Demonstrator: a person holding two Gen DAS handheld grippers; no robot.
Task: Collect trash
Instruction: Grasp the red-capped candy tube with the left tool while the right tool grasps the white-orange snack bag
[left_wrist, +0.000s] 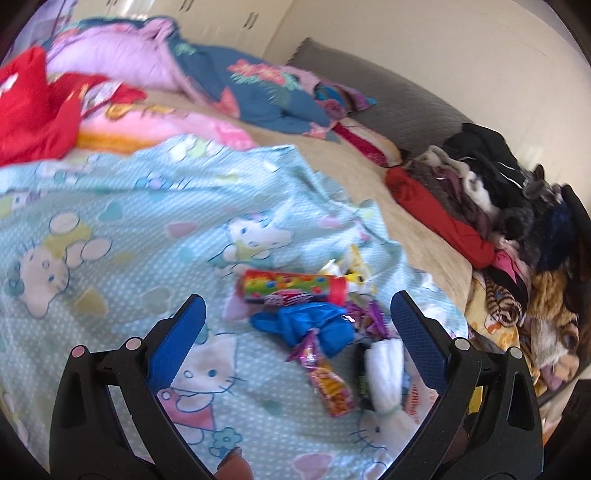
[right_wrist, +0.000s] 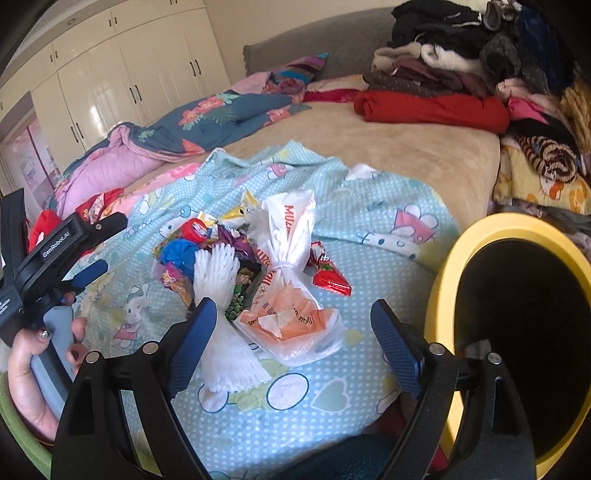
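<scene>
Here, in the left wrist view, the left gripper hangs over a light blue cartoon-print blanket with its blue pads spread wide and nothing between them pressed. Just beyond the fingertips lies the heap of trash: a colourful tube with a red cap at the far side, a crumpled blue wrapper nearer, a long printed snack wrapper nearest, and a white foam net sleeve beside the right finger. Far right, a stack of folded clothes lines the edge of the bed; far left lies a red garment. The picture is somewhat blurred.

In the right wrist view, the right gripper is likewise released, jaws wide, empty. Between and just beyond its fingers sit an orange-and-white plastic bag, knotted at its middle, and the foam net sleeve, which touches the left finger's side of the view. A red foil wrapper lies just right of the bag. At near right stands a yellow-rimmed bin, its dark mouth facing the camera. At near left a hand grips the other tool's handle. White wardrobes stand far left.
</scene>
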